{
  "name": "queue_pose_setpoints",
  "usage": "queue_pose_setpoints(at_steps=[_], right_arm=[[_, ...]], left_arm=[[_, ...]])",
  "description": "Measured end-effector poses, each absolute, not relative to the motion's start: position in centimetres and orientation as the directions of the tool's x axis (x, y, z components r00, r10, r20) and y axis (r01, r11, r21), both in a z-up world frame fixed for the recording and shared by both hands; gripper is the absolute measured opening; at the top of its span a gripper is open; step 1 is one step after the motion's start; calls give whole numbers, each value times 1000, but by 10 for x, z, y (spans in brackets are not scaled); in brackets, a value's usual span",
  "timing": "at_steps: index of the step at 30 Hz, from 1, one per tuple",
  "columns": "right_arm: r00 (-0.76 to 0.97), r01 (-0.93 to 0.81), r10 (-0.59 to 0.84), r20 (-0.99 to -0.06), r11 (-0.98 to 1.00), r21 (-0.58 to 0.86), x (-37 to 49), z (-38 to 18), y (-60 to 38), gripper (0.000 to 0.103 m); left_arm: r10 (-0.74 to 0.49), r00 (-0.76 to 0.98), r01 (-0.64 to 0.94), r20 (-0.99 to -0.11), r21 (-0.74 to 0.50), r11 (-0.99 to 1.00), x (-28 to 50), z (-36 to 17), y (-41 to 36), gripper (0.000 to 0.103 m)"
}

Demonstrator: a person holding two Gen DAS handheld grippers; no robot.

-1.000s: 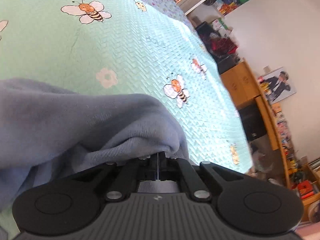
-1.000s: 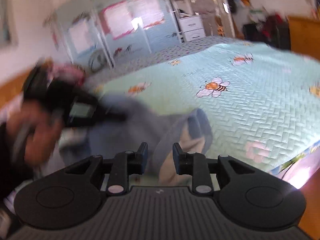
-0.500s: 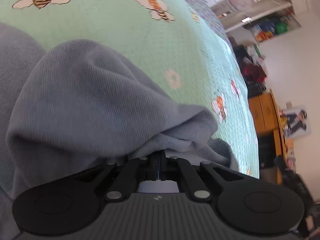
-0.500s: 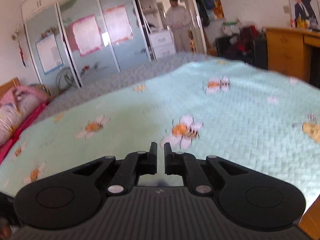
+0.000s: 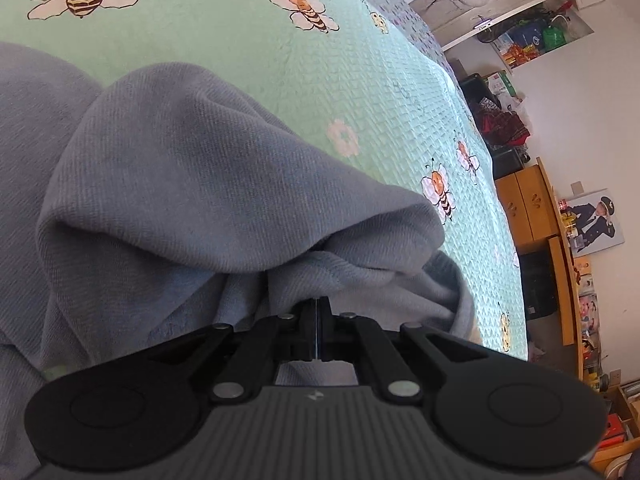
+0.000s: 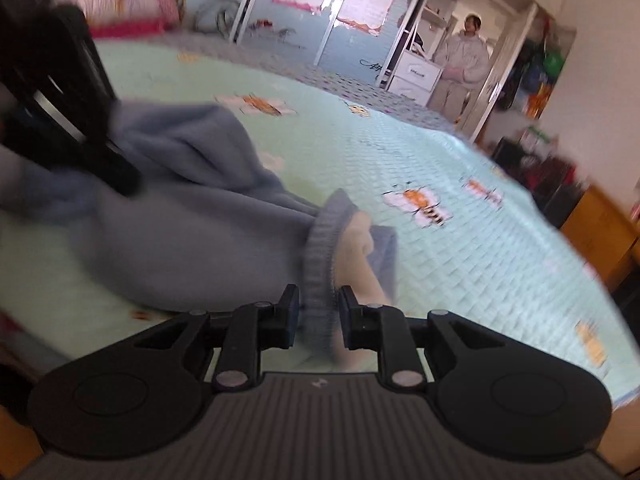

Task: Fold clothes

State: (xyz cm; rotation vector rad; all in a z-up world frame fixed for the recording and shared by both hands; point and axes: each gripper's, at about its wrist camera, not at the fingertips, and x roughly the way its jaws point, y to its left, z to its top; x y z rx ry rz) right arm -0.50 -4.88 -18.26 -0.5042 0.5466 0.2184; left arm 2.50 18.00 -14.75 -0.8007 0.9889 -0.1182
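A grey-blue sweatshirt [image 5: 192, 184] lies bunched on a green bedspread [image 5: 248, 52] printed with bees. My left gripper [image 5: 316, 312] is shut on a fold of the sweatshirt and holds it up off the bed. In the right wrist view the sweatshirt [image 6: 192, 216] spreads to the left, with its ribbed hem [image 6: 320, 256] standing between the fingers of my right gripper [image 6: 318, 306]. The right jaws are open around the hem, not closed on it. The left gripper [image 6: 68, 92] shows dark and blurred at the upper left, gripping the cloth.
The bedspread [image 6: 460, 280] runs far to the right. A person [image 6: 460, 68] stands by a white drawer unit in the doorway. Wooden cabinets [image 5: 528, 204] and a desk stand beyond the bed's right edge. Pink bedding [image 6: 120, 0] lies at the head.
My right gripper has swung back down to the sweatshirt and opened around its ribbed hem. My left gripper stays shut on the cloth, shifted only slightly.
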Motion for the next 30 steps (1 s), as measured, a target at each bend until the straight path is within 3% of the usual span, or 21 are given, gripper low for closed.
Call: queue_pose_setpoints(at_steps=[6,7,11,14,16,18,19,20,24,25,28,30], right_arm=[[844,-325,41,-536,832,-449,15,-194,-55,18],[854,-311,47,-518,844,-437,13,-189,-58,2],[927,-158,-22,-375,883,-443,5,-163,-87,0],[940,-92,-56,-337,908,-408,4,-148,-120,1],[941,-181,27,-336,881,-437,-17,-146,-114,9],[930,-259,83,-357,838,-480,-37,-155,-91,37],[928,-277,94,-361,821,-500,-46,-162,-75,57],[928,-277,81,-363,804,-527,-47,-171,-62,63],[894,-281,1,-448,780,-559,-25,-201,-25,60],[887,-273,-23,-461,779,-565,-16,-206,-22,55],[874,-223,-65,-482,827,-516,4,-202,-36,25],[886,-177,-62,-459,870,-459,7,-186,-53,23]], left_arm=[[-440,547,-262,-712,-645,718,27,-154,179,0],[-441,545,-262,-713,-644,718,28,-154,180,0],[-444,542,-266,-714,-647,715,27,-158,182,0],[-447,534,-269,-718,-645,715,28,-161,180,0],[-448,531,-262,-720,-642,721,29,-160,176,0],[-444,533,-267,-720,-642,719,29,-160,174,0],[-443,534,-269,-720,-641,718,29,-160,173,0],[-441,533,-271,-722,-639,720,28,-160,173,0],[-434,525,-242,-732,-617,749,25,-152,168,2],[-433,525,-230,-733,-611,757,25,-150,166,3],[-410,527,-220,-744,-585,780,28,-150,162,4],[-397,525,-234,-753,-576,784,30,-155,163,4]])
